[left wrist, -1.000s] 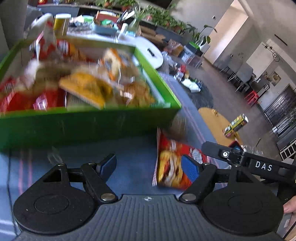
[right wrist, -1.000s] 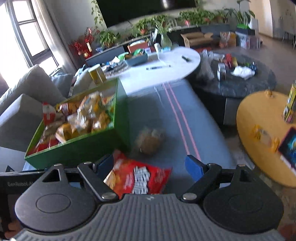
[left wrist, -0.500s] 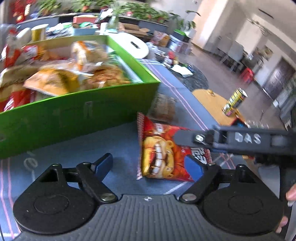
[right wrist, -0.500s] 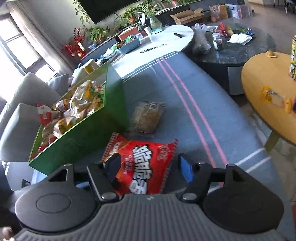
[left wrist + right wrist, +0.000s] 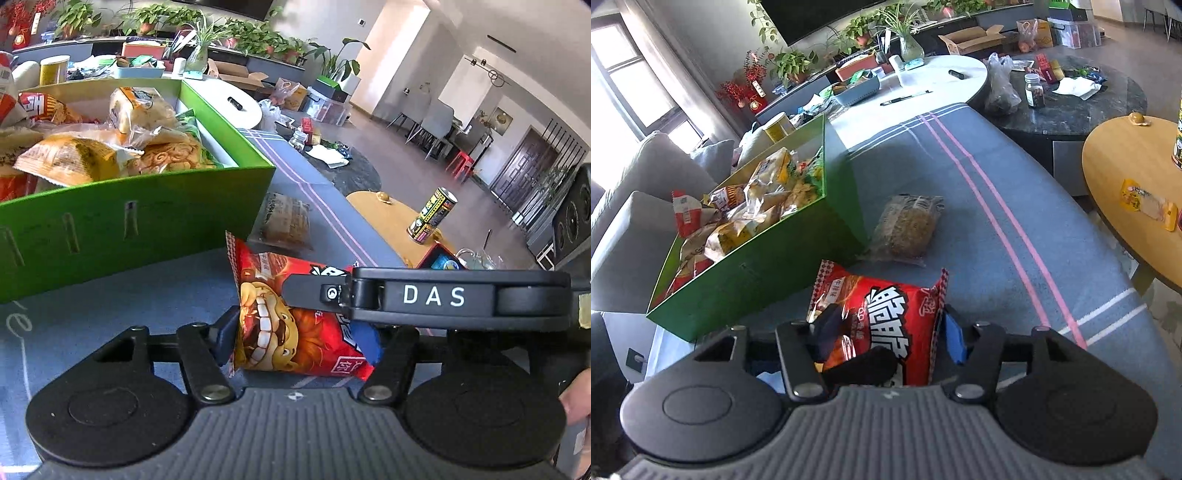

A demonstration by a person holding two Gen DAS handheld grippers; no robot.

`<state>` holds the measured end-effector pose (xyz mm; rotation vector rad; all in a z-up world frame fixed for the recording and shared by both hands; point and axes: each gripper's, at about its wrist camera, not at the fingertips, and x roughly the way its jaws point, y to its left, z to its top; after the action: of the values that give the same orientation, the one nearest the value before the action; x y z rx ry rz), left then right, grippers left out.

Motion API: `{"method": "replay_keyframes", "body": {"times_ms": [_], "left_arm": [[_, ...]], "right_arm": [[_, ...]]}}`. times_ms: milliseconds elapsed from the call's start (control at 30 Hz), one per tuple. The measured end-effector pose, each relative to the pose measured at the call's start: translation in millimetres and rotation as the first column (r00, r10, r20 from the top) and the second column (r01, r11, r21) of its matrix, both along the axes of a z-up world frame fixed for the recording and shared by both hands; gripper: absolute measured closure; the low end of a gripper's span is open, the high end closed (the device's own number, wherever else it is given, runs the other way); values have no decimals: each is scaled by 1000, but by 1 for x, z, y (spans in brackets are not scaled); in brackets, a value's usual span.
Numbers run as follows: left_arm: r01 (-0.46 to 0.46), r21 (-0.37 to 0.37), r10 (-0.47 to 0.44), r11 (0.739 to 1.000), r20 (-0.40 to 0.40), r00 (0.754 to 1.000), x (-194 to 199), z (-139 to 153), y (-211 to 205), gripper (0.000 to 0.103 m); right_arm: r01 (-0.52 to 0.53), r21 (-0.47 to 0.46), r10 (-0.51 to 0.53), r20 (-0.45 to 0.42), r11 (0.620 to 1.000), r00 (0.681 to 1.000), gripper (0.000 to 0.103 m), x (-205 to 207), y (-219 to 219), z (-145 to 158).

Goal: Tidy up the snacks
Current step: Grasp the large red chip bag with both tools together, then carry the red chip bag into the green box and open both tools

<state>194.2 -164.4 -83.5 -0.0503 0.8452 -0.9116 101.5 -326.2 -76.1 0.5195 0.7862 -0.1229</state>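
Red snack bag (image 5: 295, 325) w/ toothy cartoon face, crinkled, lower centre of frame; left gripper (image 5: 301, 338) & right gripper (image 5: 886, 338) fingers both clamped on it.

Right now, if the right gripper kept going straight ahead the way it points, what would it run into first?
The red snack bag, already between the right gripper's fingers. Past it, probably the clear noodle packet beside the green box, though depth is unclear.

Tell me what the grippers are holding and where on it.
Both grip the red snack bag: left gripper across its lower end, right gripper across its width.
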Motion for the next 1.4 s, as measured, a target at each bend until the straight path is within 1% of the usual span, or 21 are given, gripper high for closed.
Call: {"method": "replay_keyframes", "body": {"times_ms": [167, 433, 633, 933, 1100, 1267, 1400], "left_arm": [[-13, -18, 13, 1000, 28, 1000, -5, 9, 8, 44], [-44, -66, 49, 997, 91, 995, -4, 34, 27, 44], [-96, -87, 107, 992, 134, 985, 5, 51, 47, 44], [-169, -111, 186, 979, 165, 969, 23, 68, 72, 44], [-212, -123, 231, 970, 174, 957, 37, 71, 84, 44], [-251, -127, 271, 960, 176, 946, 52, 70, 93, 44], [-272, -121, 290, 955, 170, 942, 63, 68, 97, 44]], "right_arm": [[-5, -12, 5, 16, 1000, 1000, 29, -3, 9, 7], [-37, -59, 42, 80, 998, 996, 28, 0, 28, 35], [-83, -78, 92, 118, 993, 989, 29, 13, 45, 52], [-158, -114, 174, 156, 981, 972, 29, 40, 68, 70], [-204, -116, 222, 175, 972, 959, 29, 56, 76, 76], [-254, -133, 275, 176, 958, 945, 29, 75, 85, 77], [-276, -123, 295, 179, 953, 938, 29, 87, 89, 75]]}}
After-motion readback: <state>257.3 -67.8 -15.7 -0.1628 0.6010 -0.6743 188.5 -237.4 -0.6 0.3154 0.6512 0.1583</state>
